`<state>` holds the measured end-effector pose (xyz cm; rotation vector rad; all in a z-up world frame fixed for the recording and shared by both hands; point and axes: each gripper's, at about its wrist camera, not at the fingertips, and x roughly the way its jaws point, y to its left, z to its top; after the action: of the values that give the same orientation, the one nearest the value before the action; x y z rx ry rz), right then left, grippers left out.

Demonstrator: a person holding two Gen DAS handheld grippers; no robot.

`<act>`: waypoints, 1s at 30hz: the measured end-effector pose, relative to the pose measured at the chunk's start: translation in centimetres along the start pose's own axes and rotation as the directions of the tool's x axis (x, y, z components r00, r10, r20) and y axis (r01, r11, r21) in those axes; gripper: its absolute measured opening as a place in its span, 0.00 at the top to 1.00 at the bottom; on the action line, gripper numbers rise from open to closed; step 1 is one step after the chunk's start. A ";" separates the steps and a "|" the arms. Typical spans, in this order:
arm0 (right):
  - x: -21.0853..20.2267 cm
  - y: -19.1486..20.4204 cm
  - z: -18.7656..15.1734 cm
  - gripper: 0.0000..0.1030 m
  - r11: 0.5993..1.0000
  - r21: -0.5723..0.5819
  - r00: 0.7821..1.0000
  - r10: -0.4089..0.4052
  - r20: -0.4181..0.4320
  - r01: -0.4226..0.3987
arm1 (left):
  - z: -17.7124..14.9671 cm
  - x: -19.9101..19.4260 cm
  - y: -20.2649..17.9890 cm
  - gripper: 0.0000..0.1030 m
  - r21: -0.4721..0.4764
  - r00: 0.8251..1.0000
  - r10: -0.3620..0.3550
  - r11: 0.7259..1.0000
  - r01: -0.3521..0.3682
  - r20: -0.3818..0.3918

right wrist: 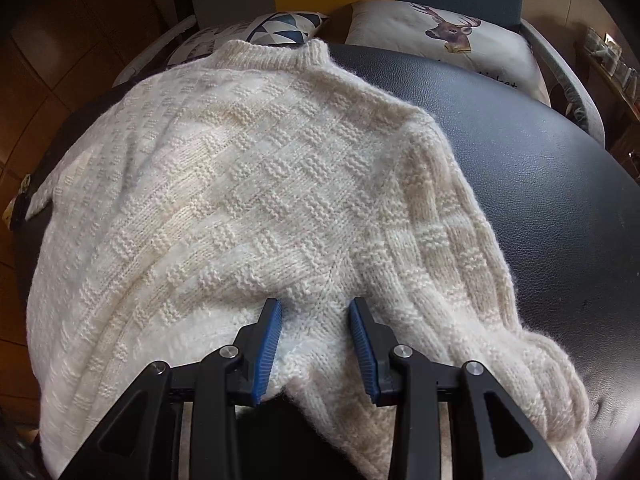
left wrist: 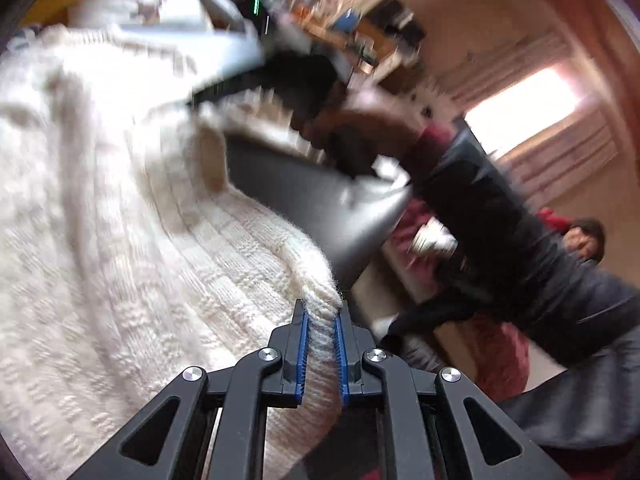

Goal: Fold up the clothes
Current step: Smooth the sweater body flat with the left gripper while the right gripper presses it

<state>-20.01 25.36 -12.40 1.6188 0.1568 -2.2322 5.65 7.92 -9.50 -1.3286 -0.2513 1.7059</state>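
The cream knitted sweater [right wrist: 256, 184] lies spread on a black leather seat [right wrist: 540, 152], collar toward twelve o'clock. The left gripper [left wrist: 321, 320] is closed tight on a ribbed edge of the knit, likely to carry it over. The right gripper [right wrist: 316, 316] stands wide apart at six o'clock, straddling the fabric near the underarm, holding nothing

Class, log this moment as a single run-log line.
left gripper: shut on sweater edge | right gripper: open over sweater | surface: black cushion
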 end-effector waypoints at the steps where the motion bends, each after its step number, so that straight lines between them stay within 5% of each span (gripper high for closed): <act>1: 0.0 0.2 0.0 0.65 1.000 -0.003 1.000 -0.012 -0.004 0.012 | 0.0 -0.1 0.1 0.88 -0.007 1.000 -0.004 1.000 0.004 0.009; 6: -2.1 0.3 -0.3 0.65 0.998 -0.001 0.998 -0.060 0.008 0.060 | 0.3 -0.4 0.4 0.82 -0.042 0.998 -0.024 0.999 0.026 0.052; 11: -6.6 1.2 -1.8 0.65 0.999 -0.009 0.994 -0.031 0.101 0.032 | 1.0 -2.9 1.6 0.50 -0.093 0.988 -0.009 0.995 0.024 0.155; 14: -6.7 6.1 -2.9 0.65 0.993 -0.110 0.993 0.049 0.110 -0.037 | 0.8 -8.4 5.1 0.44 -0.214 0.939 0.216 0.964 -0.160 0.269; 17: -5.8 11.1 -4.2 0.65 0.972 -0.215 0.989 0.117 0.089 -0.096 | -1.3 -12.6 9.6 0.44 -0.390 0.821 0.507 0.834 -0.391 0.262; 20: -3.1 14.0 -6.4 0.65 0.956 -0.279 0.994 0.106 0.030 -0.093 | -3.8 -15.0 13.0 0.44 -0.534 0.761 0.611 0.727 -0.431 0.217; 24: -0.6 14.0 -7.6 0.63 0.966 -0.248 0.997 0.079 -0.006 -0.078 | -7.8 -17.5 15.4 0.44 -0.531 0.737 0.654 0.691 -0.492 0.169; 29: -0.6 12.0 -7.8 0.63 0.980 -0.120 0.986 0.164 0.030 -0.160 | -8.1 -15.4 15.8 0.44 -0.429 0.761 0.637 0.725 -0.538 0.122; 30: -0.6 11.9 -7.8 0.63 0.980 -0.112 0.985 0.168 0.032 -0.164 | -7.8 -14.7 15.4 0.45 -0.392 0.743 0.660 0.717 -0.576 0.116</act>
<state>-8.59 16.94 -12.87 1.4711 0.1252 -2.0920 3.78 -14.39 -12.87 -1.5541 -0.2565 2.5104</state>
